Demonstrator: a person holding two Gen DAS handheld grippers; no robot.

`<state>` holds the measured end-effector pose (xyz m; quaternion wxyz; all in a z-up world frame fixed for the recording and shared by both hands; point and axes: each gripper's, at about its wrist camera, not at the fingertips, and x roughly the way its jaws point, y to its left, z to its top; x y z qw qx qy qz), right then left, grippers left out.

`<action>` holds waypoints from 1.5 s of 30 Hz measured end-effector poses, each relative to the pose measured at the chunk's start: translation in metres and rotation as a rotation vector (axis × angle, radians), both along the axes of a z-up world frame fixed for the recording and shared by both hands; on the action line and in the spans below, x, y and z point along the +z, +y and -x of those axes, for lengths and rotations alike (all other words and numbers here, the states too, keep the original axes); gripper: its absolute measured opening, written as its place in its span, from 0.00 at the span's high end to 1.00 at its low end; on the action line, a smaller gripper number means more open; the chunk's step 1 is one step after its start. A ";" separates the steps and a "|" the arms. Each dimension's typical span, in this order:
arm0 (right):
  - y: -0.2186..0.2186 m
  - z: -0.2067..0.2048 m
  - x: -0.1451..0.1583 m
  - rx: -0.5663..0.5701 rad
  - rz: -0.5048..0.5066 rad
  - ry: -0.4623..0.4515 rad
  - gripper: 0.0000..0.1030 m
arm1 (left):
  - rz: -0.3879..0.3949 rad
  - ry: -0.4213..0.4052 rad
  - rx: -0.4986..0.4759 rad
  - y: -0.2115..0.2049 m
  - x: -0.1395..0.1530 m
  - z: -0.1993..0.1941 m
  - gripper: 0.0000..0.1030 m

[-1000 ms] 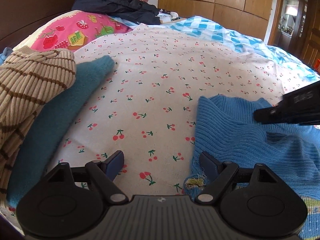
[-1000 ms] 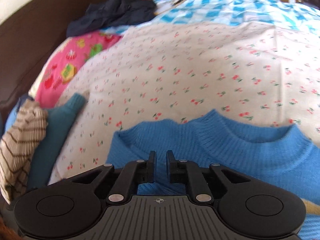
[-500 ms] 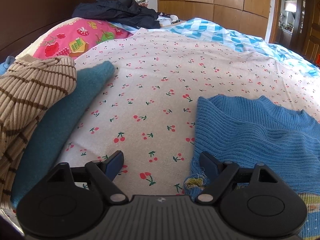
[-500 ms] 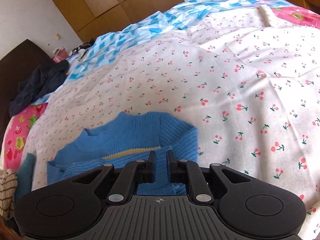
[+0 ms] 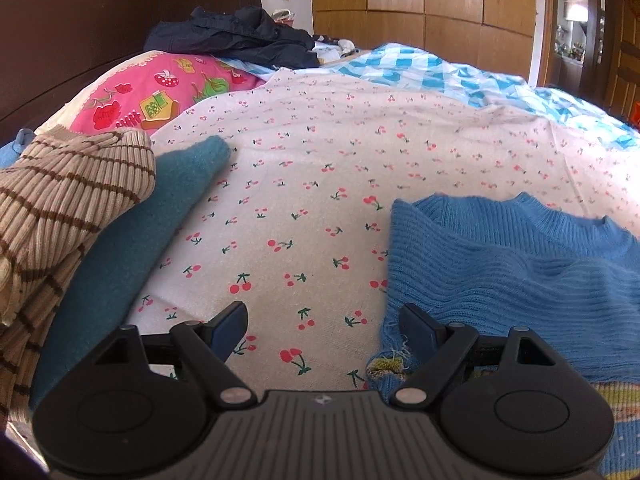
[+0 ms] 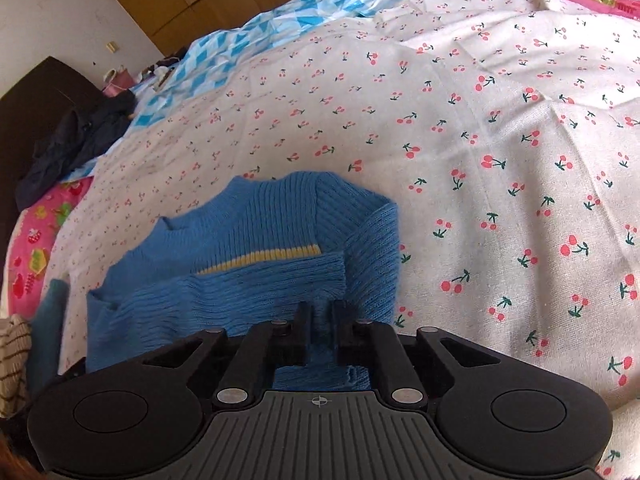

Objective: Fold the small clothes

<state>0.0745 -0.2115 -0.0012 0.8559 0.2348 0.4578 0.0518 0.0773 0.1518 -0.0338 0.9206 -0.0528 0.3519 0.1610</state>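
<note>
A blue knit sweater (image 6: 248, 240) with a yellow stripe lies flat on the cherry-print sheet (image 6: 460, 128), one sleeve folded across its front. My right gripper (image 6: 322, 312) sits low on the sweater's near right part. Its jaws are closing to a narrow gap with blue knit between the pads. In the left wrist view the same sweater (image 5: 500, 264) spreads to the right. My left gripper (image 5: 324, 324) stands wide open over the sheet, its right finger at the sweater's frayed near-left corner and nothing between its fingers.
A beige striped knit (image 5: 60, 208) lies on a teal garment (image 5: 132, 248) at the left. Behind them are a pink pillow (image 5: 160, 92), dark clothing (image 5: 236, 36) by the headboard, and a blue checked cover (image 5: 420, 68). Wooden wardrobes (image 5: 440, 0) stand beyond.
My right gripper swung from the sweater's collar side to its near right part, rolling as it went, and has left the left wrist view. The left gripper stayed put, still open.
</note>
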 end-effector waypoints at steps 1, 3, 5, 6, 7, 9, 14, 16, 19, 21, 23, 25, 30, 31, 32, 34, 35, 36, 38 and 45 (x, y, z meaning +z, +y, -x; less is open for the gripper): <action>-0.003 0.005 0.004 -0.006 -0.009 -0.012 0.95 | 0.007 -0.016 -0.001 0.001 0.002 0.002 0.15; -0.009 0.012 0.007 -0.019 0.007 -0.022 0.95 | 0.007 -0.041 -0.002 0.000 0.004 0.004 0.15; -0.011 0.012 -0.002 -0.027 0.028 0.007 0.95 | -0.004 -0.021 -0.013 -0.003 0.002 0.001 0.15; -0.010 0.010 -0.008 -0.020 0.037 0.025 0.95 | -0.009 -0.004 -0.018 -0.004 0.000 -0.001 0.15; -0.008 0.007 -0.012 -0.015 0.044 0.035 0.93 | -0.018 0.010 -0.023 -0.006 -0.002 -0.003 0.15; -0.005 0.006 -0.010 -0.027 0.044 0.019 0.88 | -0.041 0.021 -0.034 -0.009 -0.004 -0.004 0.15; 0.002 0.002 0.011 -0.009 0.107 -0.074 0.80 | -0.036 0.018 -0.032 -0.008 -0.003 -0.002 0.15; 0.005 -0.003 0.014 -0.002 0.142 -0.093 0.72 | -0.030 0.015 -0.029 -0.008 -0.003 -0.002 0.15; 0.011 -0.012 0.012 0.010 0.184 -0.111 0.70 | -0.033 -0.003 -0.027 -0.007 0.000 0.000 0.15; 0.022 -0.014 0.013 0.048 0.193 -0.125 0.71 | -0.029 -0.025 -0.026 -0.007 0.003 0.002 0.15; 0.036 -0.009 0.017 0.109 0.206 -0.176 0.71 | -0.024 -0.057 -0.023 -0.006 0.007 0.004 0.15; 0.052 -0.006 0.019 0.175 0.214 -0.217 0.71 | -0.023 -0.080 -0.027 -0.007 0.009 0.005 0.15; 0.074 -0.020 -0.001 0.214 0.293 -0.149 0.73 | -0.030 -0.032 -0.052 -0.011 0.003 -0.003 0.15; 0.070 -0.024 -0.009 0.193 0.314 -0.115 0.76 | -0.030 -0.013 -0.046 -0.010 0.001 -0.005 0.15; 0.063 -0.024 -0.016 0.170 0.316 -0.094 0.81 | -0.025 0.003 -0.034 -0.008 -0.001 -0.006 0.15; 0.051 -0.022 -0.017 0.141 0.271 -0.085 0.81 | 0.002 0.033 -0.013 -0.001 -0.006 -0.010 0.14; 0.050 -0.021 -0.014 0.135 0.274 -0.081 0.82 | 0.018 0.040 -0.006 0.001 -0.008 -0.010 0.12; 0.052 -0.021 -0.011 0.138 0.297 -0.083 0.83 | 0.026 0.043 -0.002 0.002 -0.009 -0.010 0.12; 0.063 -0.018 -0.001 0.154 0.355 -0.115 0.79 | 0.011 0.043 -0.005 0.000 -0.009 -0.010 0.12; 0.125 -0.033 0.021 0.407 0.286 -0.233 0.72 | -0.003 0.020 -0.014 -0.002 -0.004 -0.007 0.12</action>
